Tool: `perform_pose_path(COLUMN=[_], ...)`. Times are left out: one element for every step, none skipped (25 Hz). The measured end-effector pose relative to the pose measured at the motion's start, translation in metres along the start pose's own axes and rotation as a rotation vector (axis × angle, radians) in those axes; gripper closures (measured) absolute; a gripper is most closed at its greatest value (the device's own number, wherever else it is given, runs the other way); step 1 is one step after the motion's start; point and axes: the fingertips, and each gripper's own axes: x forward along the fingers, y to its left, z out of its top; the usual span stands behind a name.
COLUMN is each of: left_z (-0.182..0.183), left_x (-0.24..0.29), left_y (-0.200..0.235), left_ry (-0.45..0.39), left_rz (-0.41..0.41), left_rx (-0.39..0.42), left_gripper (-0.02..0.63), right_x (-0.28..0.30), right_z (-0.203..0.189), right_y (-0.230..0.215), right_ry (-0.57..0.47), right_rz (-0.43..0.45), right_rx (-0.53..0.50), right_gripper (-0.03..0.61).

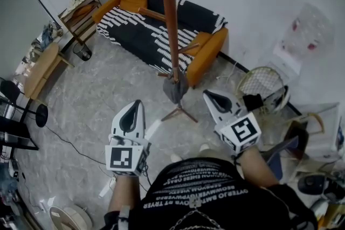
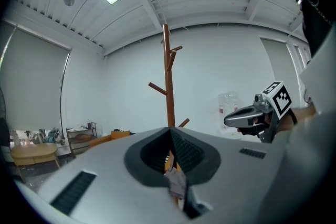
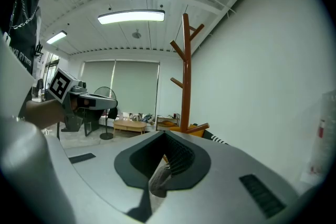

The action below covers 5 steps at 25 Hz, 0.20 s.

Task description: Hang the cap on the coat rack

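Head view: the grey cap (image 1: pixel 175 89) is seen hung low on the coat rack (image 1: pixel 169 13), mid-frame. The fingers of the left gripper (image 1: pixel 138 103) and right gripper (image 1: pixel 205 93) are clenched empty beside it. Whether the cap is placed for good or awaits lifting cannot be told, and the rack should not be knocked.

Smooth wooden coat rack (image 1: pixel 170 19)

Coat rack (image 1: pixel 170 19) — top cut off by the head view's edge.
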Motion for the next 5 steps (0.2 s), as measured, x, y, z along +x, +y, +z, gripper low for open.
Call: perform_pose_path(left_z=[0.001,0.001,0.002,0.002,0.003], left_x=[0.005,0.010,0.016,0.022,0.028], left_y=[-0.002,-0.004,-0.006,-0.009,-0.011], left_ry=[0.003,0.006,0.013,0.024,0.038], left_rz=[0.005,0.010,0.015,0.022,0.029], left_rx=[-0.002,-0.003,-0.003,-0.002,0.000], left_gripper=[0.612,0.612,0.612,0.612,0.612], right_x=[0.002,0.003,0.004,0.005,0.006], right_z=[0.001,0.002,0.001,0.000,-0.002], right_y=[-0.004,-0.009,-0.016,-0.023,-0.031], right_ry=[-0.002,0.002,0.008,0.014,0.019], right_rz=[0.009,0.016,0.023,0.029,0.035], right_rx=[0.001,0.002,0.000,-0.001,-0.003], right_gripper=[0.575,0.575,0.575,0.575,0.575])
